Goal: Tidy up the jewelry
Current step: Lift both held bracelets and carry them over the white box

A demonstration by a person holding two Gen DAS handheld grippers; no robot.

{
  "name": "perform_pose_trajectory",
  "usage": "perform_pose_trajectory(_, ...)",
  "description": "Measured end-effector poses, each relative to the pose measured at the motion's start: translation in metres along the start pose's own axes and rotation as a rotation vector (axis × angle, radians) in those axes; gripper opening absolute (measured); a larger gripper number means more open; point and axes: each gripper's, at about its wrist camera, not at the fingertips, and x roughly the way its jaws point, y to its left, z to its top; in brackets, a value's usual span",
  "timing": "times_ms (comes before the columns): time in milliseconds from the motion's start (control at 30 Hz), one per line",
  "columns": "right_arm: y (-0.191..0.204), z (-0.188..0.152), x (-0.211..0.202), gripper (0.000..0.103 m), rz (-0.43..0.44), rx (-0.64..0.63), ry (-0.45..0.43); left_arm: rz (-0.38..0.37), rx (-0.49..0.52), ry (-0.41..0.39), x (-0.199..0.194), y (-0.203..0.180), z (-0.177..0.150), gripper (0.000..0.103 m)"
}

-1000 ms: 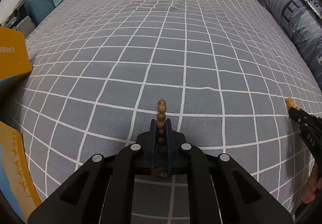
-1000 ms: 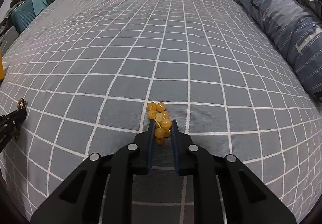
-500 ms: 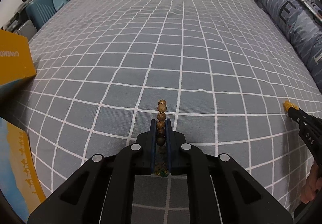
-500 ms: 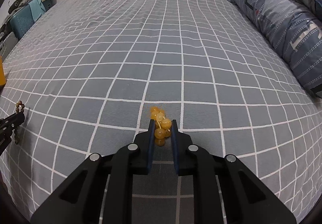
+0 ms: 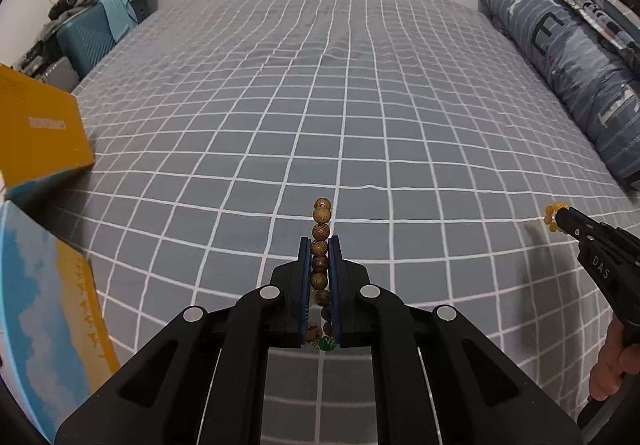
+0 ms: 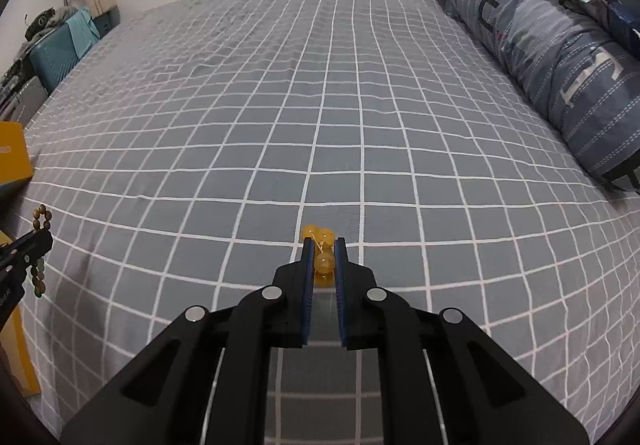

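Note:
My left gripper (image 5: 319,245) is shut on a brown wooden bead bracelet (image 5: 321,231) and holds it above the grey checked bed; several beads stick out past the fingertips and a green bead hangs at the back. My right gripper (image 6: 324,245) is shut on a yellow amber bead bracelet (image 6: 322,261), also above the bed. The right gripper shows at the right edge of the left wrist view (image 5: 560,215) with its yellow beads (image 5: 551,216). The left gripper shows at the left edge of the right wrist view (image 6: 38,237) with the brown beads (image 6: 40,217).
A yellow box (image 5: 36,133) lies on the bed at the left, and a blue and yellow box lid (image 5: 48,309) lies nearer me at the left. A blue striped duvet roll (image 6: 552,57) runs along the right side. A teal case (image 5: 86,41) stands beyond the bed's far left.
Both grippers have risen and tilted up with their bracelets, so more of the bed and far wall shows. Both stay shut.

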Motion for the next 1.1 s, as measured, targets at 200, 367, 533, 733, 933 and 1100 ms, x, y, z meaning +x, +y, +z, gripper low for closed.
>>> perform_pose_trajectory(200, -0.003, -0.006, -0.027, 0.009, 0.004, 0.008, -0.017, -0.007, -0.016, -0.014, -0.022, 0.007, -0.009, 0.008)
perform_pose_trajectory(367, 0.001, -0.014, -0.046, 0.009, -0.003, -0.010, -0.031, -0.018, -0.038, -0.020, -0.034, 0.017, -0.018, 0.008)
perform_pose_trajectory(533, 0.005, -0.024, -0.067, 0.009, 0.007, -0.009, -0.052, -0.040, -0.050, -0.047, -0.056, 0.022, -0.029, 0.008)
perform_pose_trajectory(733, 0.014, -0.043, -0.097, 0.009, 0.014, -0.013, -0.081, -0.060, -0.050, -0.105, -0.092, 0.022, -0.039, 0.008)
perform_pose_trajectory(933, 0.025, -0.056, -0.130, 0.009, 0.039, -0.024, -0.128, -0.063, -0.045, -0.153, -0.125, 0.025, -0.053, 0.008)
perform_pose_trajectory(1100, 0.040, -0.067, -0.150, 0.009, 0.058, -0.039, -0.142, -0.056, -0.048, -0.179, -0.146, 0.032, -0.067, 0.008)
